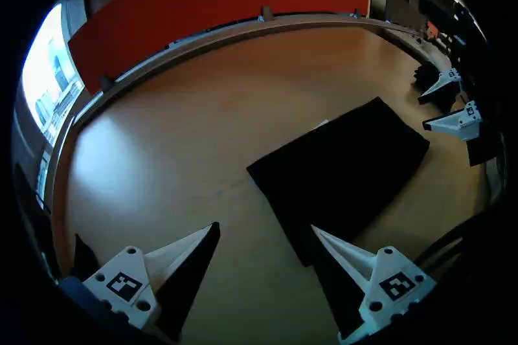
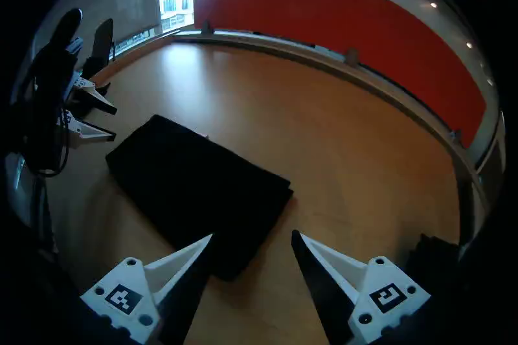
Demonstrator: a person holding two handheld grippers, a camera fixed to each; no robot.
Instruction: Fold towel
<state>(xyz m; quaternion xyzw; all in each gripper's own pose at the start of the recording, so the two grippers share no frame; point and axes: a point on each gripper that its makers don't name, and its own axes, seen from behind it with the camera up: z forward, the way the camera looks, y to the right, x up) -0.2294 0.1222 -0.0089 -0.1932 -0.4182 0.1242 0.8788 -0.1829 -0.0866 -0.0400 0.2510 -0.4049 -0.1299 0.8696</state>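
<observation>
Red partition (image 1: pixel 213 15) backs table (image 1: pixel 194 138) bearing black towel (image 1: pixel 343 170).

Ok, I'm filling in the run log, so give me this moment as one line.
towel: flat on table, not held | left hand-held gripper: open, empty | right hand-held gripper: open, empty

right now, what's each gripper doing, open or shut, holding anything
Left gripper: open, holding nothing.
Right gripper: open, holding nothing.
The black towel is in neither grip.
</observation>
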